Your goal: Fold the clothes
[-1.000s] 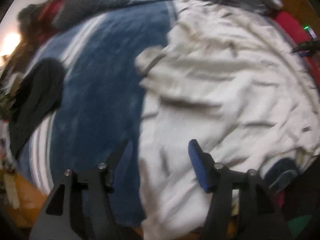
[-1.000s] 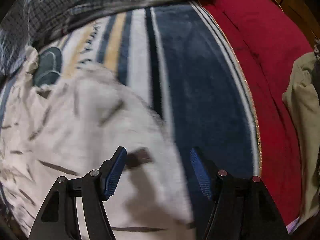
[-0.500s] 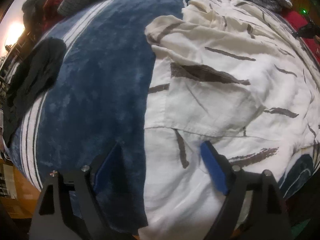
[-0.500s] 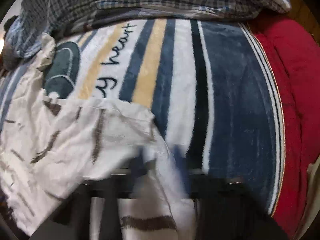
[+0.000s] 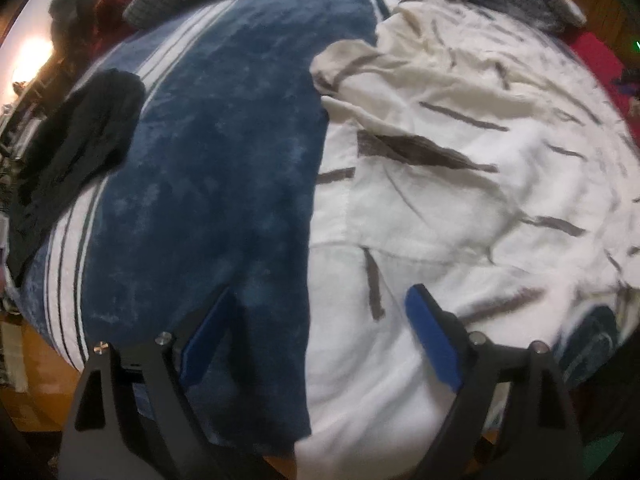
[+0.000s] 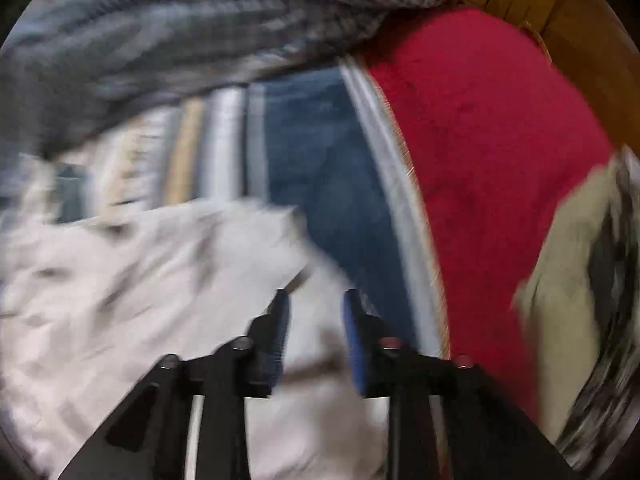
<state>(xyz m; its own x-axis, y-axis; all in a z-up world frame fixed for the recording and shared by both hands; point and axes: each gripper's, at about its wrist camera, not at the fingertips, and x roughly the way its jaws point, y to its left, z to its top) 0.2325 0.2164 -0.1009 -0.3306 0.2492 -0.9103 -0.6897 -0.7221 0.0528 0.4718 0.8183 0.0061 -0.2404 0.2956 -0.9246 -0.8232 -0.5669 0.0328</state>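
Right wrist: hand-held gripper [image 6: 316,312] nearly closed.

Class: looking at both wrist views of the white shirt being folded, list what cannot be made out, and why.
- Right wrist view: whether the right tool actually pinches the white shirt; motion blur.
- Right wrist view: lettering on the striped blanket; blurred.
- Left wrist view: the shirt's near hem; cut off by the frame edge and the left tool.

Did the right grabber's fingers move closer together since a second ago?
Yes. The right gripper has narrowed its wide gap, its fingers now close together over the white shirt edge.
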